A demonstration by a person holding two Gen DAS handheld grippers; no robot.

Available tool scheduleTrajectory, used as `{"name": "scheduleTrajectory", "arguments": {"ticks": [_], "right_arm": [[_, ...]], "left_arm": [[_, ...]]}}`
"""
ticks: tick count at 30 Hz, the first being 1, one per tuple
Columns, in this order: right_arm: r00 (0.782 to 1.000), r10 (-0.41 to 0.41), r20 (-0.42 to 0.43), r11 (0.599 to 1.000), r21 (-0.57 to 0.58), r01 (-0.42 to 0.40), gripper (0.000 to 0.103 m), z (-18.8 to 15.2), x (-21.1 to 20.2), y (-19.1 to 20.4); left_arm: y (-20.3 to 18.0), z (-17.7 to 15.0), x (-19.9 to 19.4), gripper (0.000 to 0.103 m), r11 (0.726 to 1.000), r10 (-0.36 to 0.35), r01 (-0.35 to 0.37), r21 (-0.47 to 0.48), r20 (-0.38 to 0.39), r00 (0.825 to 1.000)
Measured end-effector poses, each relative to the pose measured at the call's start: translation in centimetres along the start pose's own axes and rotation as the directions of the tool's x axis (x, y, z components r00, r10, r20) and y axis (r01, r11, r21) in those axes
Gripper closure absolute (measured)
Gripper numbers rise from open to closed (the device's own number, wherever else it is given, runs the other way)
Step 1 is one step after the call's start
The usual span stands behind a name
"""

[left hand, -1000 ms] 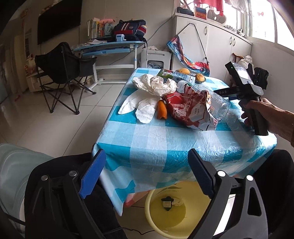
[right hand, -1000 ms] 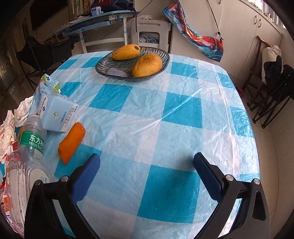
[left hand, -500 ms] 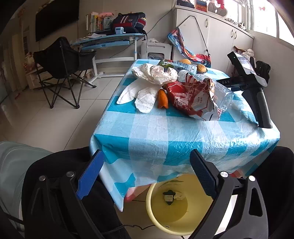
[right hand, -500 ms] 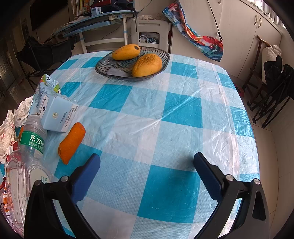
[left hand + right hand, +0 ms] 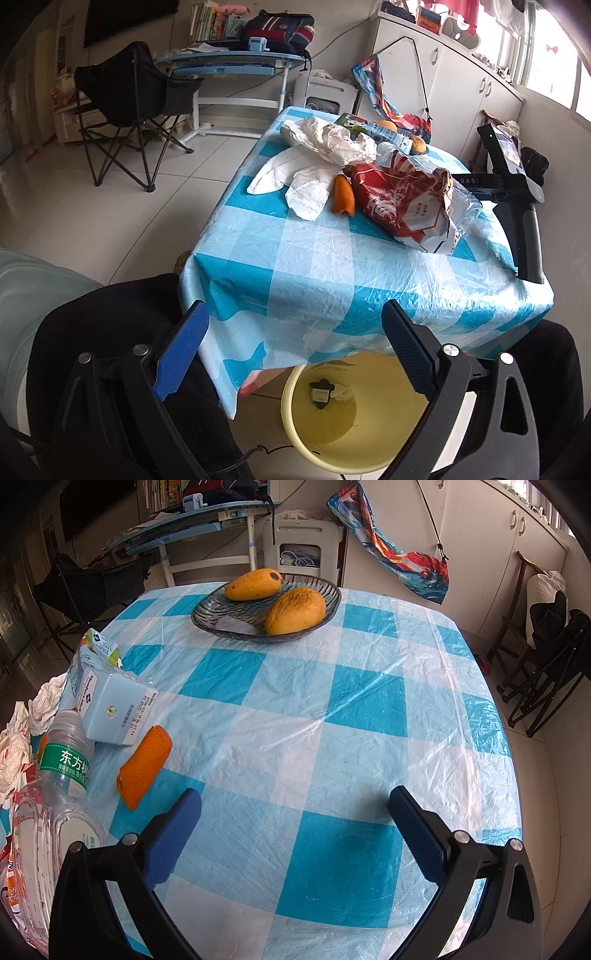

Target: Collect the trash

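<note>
The main risk, as I judge it, is sorting: the two mangoes in the glass dish at the far end of the bench are not rubbish, and a careless sweep could carry them off. The clear bottle could roll, and the light crumpled paper could slip from the fingers and miss the yellow bin under the near edge.

The trash lies heaped on the bench's left: a crinkled red snack bag, orange peel, a milk carton. The left gripper and right gripper both have fingers apart, empty.
</note>
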State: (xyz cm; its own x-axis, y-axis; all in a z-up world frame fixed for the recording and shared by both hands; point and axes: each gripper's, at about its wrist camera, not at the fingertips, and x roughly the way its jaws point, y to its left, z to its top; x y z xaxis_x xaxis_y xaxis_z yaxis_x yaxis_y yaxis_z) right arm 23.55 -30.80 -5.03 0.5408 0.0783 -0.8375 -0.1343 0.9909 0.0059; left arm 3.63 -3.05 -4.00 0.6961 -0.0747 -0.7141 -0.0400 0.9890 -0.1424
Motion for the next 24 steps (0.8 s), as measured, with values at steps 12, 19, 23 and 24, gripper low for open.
{"name": "scheduleTrajectory", "arguments": {"ticks": [12, 19, 23, 24], "right_arm": [[1.0, 0.0, 0.0, 1.0, 0.0, 0.0, 0.006, 0.02, 0.05, 0.05], [1.0, 0.0, 0.0, 1.0, 0.001, 0.0, 0.006, 0.03, 0.05, 0.04], [1.0, 0.0, 0.0, 1.0, 0.0, 0.0, 0.006, 0.06, 0.09, 0.07], [1.0, 0.0, 0.0, 1.0, 0.001, 0.0, 0.006, 0.06, 0.09, 0.07]], "left_arm": [[0.36, 0.29, 0.47, 0.012, 1.0, -0.012, 0.011, -0.021, -0.009, 1.0], [0.23, 0.2, 0.67, 0.011, 1.0, -0.009, 0.009, -0.013, -0.016, 1.0], [0.14, 0.12, 0.75, 0.011, 1.0, -0.007, 0.007, -0.009, -0.017, 1.0], [0.08, 0.07, 0.76, 0.011, 1.0, -0.006, 0.006, -0.006, -0.017, 1.0]]}}
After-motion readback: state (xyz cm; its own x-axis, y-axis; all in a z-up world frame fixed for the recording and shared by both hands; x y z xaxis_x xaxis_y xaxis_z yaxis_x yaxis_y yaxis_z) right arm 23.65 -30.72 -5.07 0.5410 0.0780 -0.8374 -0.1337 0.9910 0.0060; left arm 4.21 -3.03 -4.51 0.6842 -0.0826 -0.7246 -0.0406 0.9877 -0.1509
